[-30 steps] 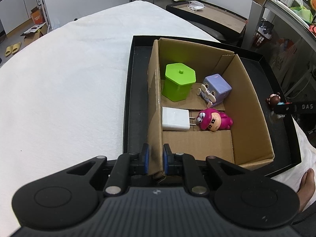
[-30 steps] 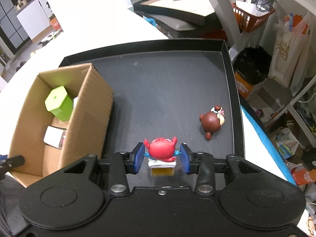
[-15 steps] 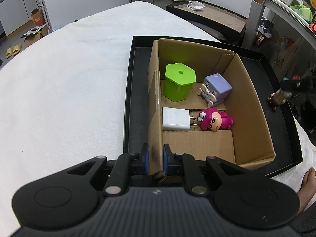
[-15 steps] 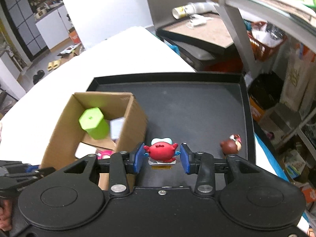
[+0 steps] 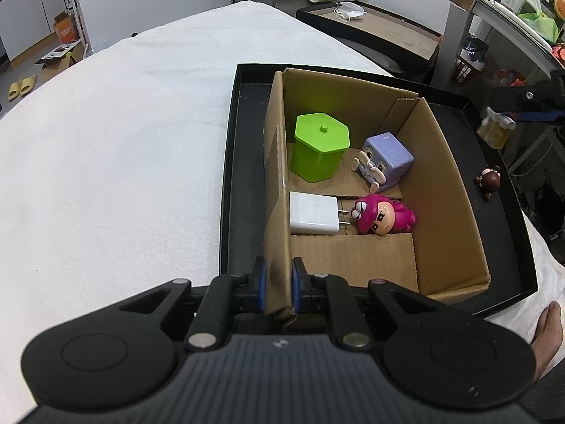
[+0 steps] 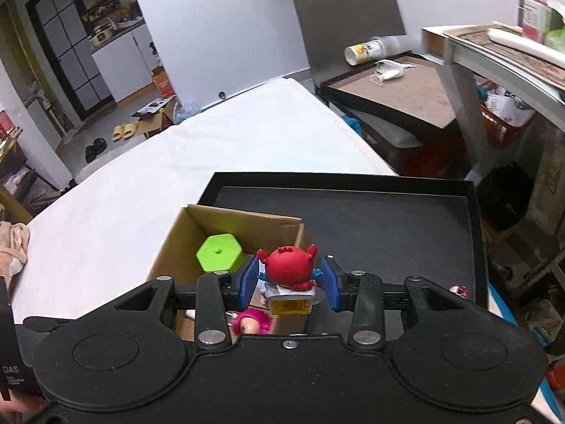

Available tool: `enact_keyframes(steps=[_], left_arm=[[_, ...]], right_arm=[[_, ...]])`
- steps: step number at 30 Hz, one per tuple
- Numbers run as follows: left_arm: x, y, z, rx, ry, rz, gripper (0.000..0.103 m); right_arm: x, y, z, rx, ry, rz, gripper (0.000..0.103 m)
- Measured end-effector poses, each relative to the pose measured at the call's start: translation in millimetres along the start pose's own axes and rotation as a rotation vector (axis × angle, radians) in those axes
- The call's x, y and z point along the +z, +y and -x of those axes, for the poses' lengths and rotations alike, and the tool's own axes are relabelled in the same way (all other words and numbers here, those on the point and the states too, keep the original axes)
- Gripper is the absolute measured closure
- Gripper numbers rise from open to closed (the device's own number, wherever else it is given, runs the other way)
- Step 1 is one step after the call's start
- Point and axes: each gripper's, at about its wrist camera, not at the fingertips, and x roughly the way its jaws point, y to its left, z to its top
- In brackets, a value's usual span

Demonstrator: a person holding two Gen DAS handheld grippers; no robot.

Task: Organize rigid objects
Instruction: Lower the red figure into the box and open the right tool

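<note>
Lettering "DAS" (image 6: 10, 369) shows beside the right hand-held gripper (image 6: 289, 279).

Matt cardboard box (image 5: 445, 190), seemingly glossy plastic crab (image 6: 287, 266).

A red crab figure (image 6: 289, 269) on a yellow base hangs upright in my right gripper (image 6: 289, 281), above my cardboard box (image 5: 448, 190) holding a green hexagonal container (image 5: 319, 146), purple cube figure (image 5: 386, 160), white charger (image 5: 313, 212) and pink doll (image 5: 383, 213).
</note>
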Motion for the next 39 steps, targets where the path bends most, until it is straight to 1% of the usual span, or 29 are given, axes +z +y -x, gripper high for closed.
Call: enact_keyframes(steps=[8,13,21,24,26,27,32,39], left_arm=[[0,4,0,-0.021,-0.002,0.007,0.09],[0,6,1,-0.034,-0.004,0.011,0.09],[-1,9,1,-0.054,-0.007,0.018,0.09],[0,11,1,-0.061,-0.007,0.021,0.09],[0,11,1,-0.064,-0.006,0.022,0.09],[0,11,1,-0.065,-0.007,0.022,0.09],[0,11,0,-0.066,-0.007,0.025,0.089],[-1,10,1,-0.061,-0.008,0.024,0.089]], right_arm=[[5,30,-14,0.041,0.022,0.026,0.064],[5,48,-31,0.06,0.055,0.038,0.064],[-1,64,-62,0.043,0.118,0.048,0.064],[-2,67,-68,0.033,0.123,0.051,0.064],[-2,68,-71,0.032,0.12,0.043,0.061],[-1,67,-71,0.032,0.122,0.039,0.058],[-1,65,-62,0.028,0.111,0.054,0.055],[-6,49,-36,0.002,0.091,0.074,0.047]])
